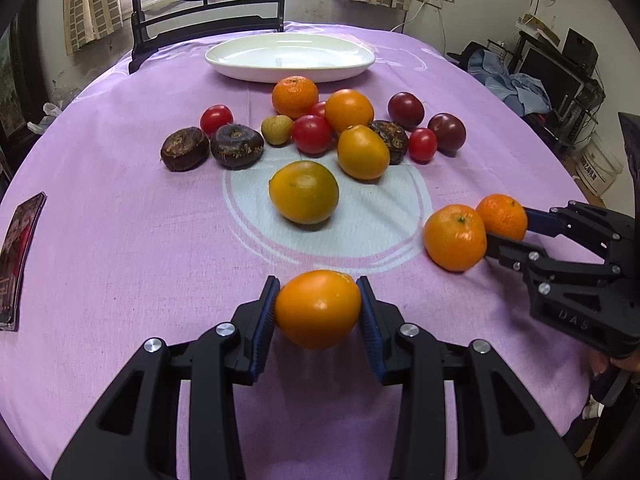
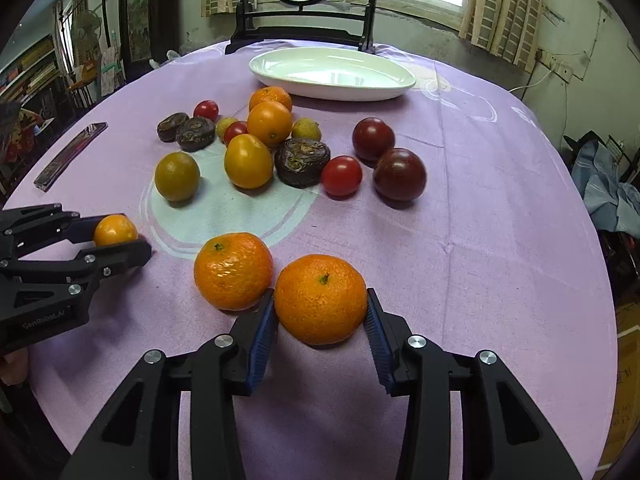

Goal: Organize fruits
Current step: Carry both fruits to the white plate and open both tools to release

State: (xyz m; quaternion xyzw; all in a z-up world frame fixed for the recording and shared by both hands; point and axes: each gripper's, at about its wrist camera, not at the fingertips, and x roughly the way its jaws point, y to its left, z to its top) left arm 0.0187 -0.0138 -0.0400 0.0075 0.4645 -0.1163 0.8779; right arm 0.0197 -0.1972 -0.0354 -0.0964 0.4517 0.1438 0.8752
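Note:
My left gripper (image 1: 318, 284) is shut on a smooth yellow-orange fruit (image 1: 318, 310), low over the purple tablecloth near the front edge. To its right, my right gripper (image 2: 320, 294) is shut on a dimpled mandarin (image 2: 320, 300), both blue pads pressed against its sides. A second mandarin (image 2: 233, 270) touches the outside of its left finger. From the right wrist view, the left gripper (image 2: 132, 234) shows at far left with its fruit (image 2: 115, 230). A white oval plate (image 1: 290, 58) stands empty at the far side.
A loose pile lies mid-table: red tomatoes (image 1: 311, 134), dark purple tomatoes (image 2: 399, 174), brown water chestnuts (image 1: 185, 149), more orange fruits (image 1: 304, 192). A flat card case (image 1: 20, 256) lies at the left edge. A black chair back (image 1: 208, 20) rises behind the plate.

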